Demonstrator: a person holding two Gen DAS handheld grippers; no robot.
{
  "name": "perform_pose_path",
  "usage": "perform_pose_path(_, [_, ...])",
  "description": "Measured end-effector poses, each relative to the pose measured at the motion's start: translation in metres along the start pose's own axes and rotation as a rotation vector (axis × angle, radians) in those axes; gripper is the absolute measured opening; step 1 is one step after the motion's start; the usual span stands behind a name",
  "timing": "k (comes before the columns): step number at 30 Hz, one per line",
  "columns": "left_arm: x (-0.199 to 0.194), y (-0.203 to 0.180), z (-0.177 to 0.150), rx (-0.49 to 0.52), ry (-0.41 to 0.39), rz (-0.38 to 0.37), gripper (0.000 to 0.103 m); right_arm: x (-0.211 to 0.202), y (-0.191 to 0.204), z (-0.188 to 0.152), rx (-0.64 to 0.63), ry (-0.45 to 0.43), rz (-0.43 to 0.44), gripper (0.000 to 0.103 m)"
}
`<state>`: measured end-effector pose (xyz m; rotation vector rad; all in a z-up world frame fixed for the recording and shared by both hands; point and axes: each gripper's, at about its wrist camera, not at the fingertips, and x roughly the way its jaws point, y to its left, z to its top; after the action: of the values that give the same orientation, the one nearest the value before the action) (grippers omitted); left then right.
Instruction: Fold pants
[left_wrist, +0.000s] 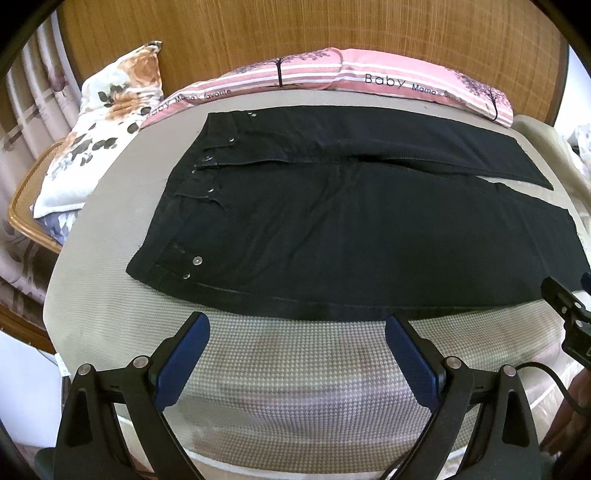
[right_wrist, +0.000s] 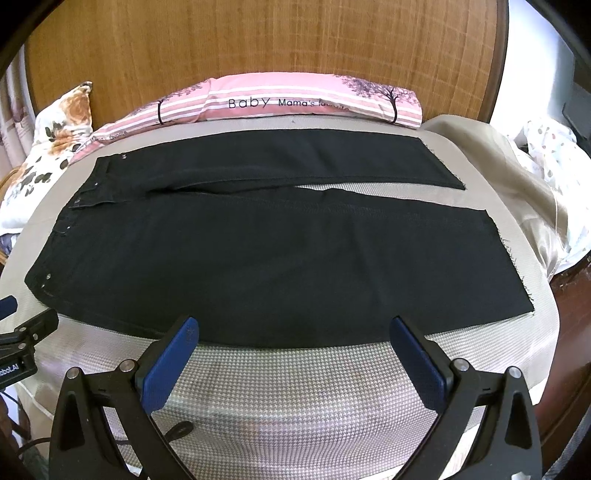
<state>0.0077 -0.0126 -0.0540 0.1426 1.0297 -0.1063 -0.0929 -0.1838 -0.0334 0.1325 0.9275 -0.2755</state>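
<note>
Black pants (left_wrist: 332, 221) lie flat on the bed, waistband to the left, both legs running right. They also show in the right wrist view (right_wrist: 258, 251), with the leg hems at the right. My left gripper (left_wrist: 297, 325) is open and empty, just short of the near edge of the pants by the hip. My right gripper (right_wrist: 293, 328) is open and empty, just short of the near edge of the lower leg. Each gripper shows at the edge of the other's view: the right one (left_wrist: 569, 317), the left one (right_wrist: 22, 343).
The bed has a beige houndstooth cover (left_wrist: 295, 387). A pink striped pillow (right_wrist: 295, 99) lies along the wooden headboard (right_wrist: 258, 37). A floral pillow (left_wrist: 99, 122) is at the far left. Rumpled bedding (right_wrist: 535, 177) lies at the right edge.
</note>
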Motion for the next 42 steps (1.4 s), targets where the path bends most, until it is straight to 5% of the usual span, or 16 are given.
perform_pose_path(8, [0.007, 0.024, 0.019, -0.064, -0.017, -0.037, 0.093, -0.002, -0.002, 0.006, 0.022, -0.029, 0.05, 0.103])
perform_pose_path(13, [0.009, 0.075, 0.06, -0.152, -0.061, -0.036, 0.087, -0.003, 0.002, 0.019, 0.02, -0.05, 0.096, 0.103])
perform_pose_path(18, [0.029, 0.126, 0.112, -0.186, -0.073, -0.053, 0.069, 0.009, 0.005, 0.043, 0.058, -0.008, 0.175, 0.103])
perform_pose_path(20, [0.047, 0.149, 0.133, -0.224, -0.043, -0.095, 0.054, 0.015, 0.009, 0.055, 0.062, -0.009, 0.189, 0.103])
perform_pose_path(25, [0.103, 0.197, 0.184, -0.346, 0.036, -0.298, 0.053, 0.031, 0.027, 0.074, 0.051, 0.02, 0.325, 0.103])
perform_pose_path(32, [0.185, 0.236, 0.234, -0.48, 0.109, -0.547, 0.053, 0.072, 0.052, 0.091, 0.059, 0.146, 0.405, 0.103])
perform_pose_path(37, [0.228, 0.243, 0.252, -0.489, 0.152, -0.586, 0.052, 0.096, 0.051, 0.106, 0.126, 0.187, 0.401, 0.103])
perform_pose_path(42, [0.251, 0.24, 0.263, -0.45, 0.156, -0.639, 0.031, 0.112, 0.057, 0.116, 0.095, 0.207, 0.366, 0.103])
